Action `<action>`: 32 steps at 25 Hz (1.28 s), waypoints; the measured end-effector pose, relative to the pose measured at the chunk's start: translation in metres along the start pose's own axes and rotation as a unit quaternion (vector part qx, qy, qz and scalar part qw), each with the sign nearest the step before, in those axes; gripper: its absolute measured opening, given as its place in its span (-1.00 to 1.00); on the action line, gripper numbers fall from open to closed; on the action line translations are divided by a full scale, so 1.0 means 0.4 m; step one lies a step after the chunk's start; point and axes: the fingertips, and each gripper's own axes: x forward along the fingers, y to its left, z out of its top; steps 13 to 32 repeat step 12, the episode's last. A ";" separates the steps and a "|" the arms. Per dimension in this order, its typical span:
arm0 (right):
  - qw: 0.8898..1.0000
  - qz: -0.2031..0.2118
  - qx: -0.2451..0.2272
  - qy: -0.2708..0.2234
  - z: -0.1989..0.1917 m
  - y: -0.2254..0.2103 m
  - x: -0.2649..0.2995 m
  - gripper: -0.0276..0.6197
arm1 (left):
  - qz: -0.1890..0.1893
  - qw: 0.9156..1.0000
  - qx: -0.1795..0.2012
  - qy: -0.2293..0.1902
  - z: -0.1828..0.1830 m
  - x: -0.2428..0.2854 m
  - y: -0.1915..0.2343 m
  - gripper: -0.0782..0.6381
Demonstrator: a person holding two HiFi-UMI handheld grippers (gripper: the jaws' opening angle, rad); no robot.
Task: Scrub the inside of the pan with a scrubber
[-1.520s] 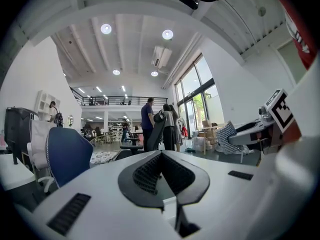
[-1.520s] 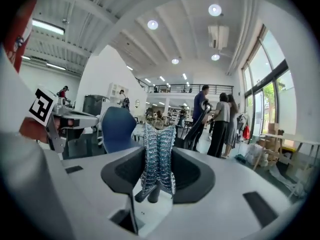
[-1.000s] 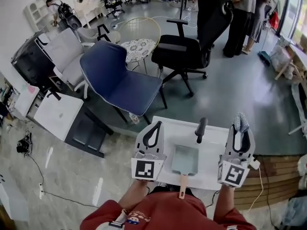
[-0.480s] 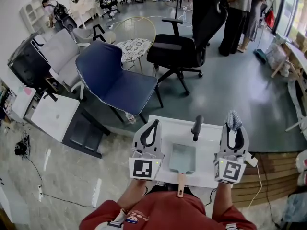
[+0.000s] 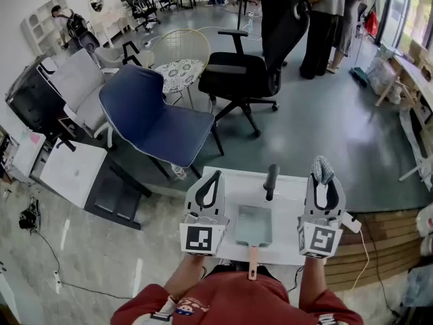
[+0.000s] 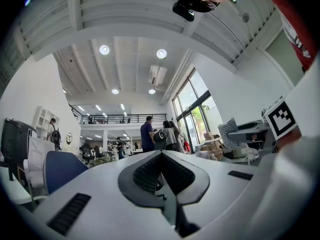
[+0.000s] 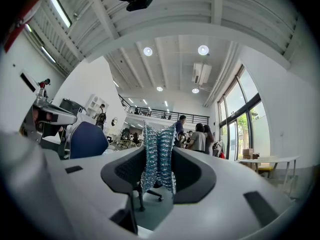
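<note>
Little is changing. My right hand-held gripper (image 5: 323, 181) is still clamping the mesh scrubber (image 5: 322, 165), raised beside the square pan (image 5: 254, 226) lying on the desk (image 5: 233, 181). My left hand-held gripper (image 5: 215, 178), closed and empty, is hovering opposite, so scrubbing is not yet beginning.

We see the inside of the pan (image 5: 254, 225) lying open from above. Left of the pan, the left hand-held gripper (image 5: 216, 175) hangs over the bench (image 5: 237, 181) with its jaws together on nothing, and a strip of bare bench lies between it and the pan. Right of the pan, the right hand-held gripper (image 5: 323, 179) is clamped on the scrubber (image 5: 322, 164), clear of the pan's rim. Just beyond the pan stands a dark upright object (image 5: 270, 180), the one obstacle on that side. The pan's wooden handle (image 5: 252, 268) points toward us from its near edge. Further beyond the pan, off the bench, a blue chair (image 5: 155, 120) crowds the left.
</note>
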 end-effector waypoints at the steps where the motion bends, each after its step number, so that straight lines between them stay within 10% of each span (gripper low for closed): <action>1: 1.000 0.000 0.000 0.000 -0.001 -0.003 0.000 -0.38 | 0.000 1.000 0.000 -0.001 0.001 0.002 -0.002 -0.75; 32: 1.000 0.007 0.006 0.014 -0.019 0.006 0.006 -0.38 | 0.007 1.000 0.000 -0.010 -0.011 0.001 0.005 -0.75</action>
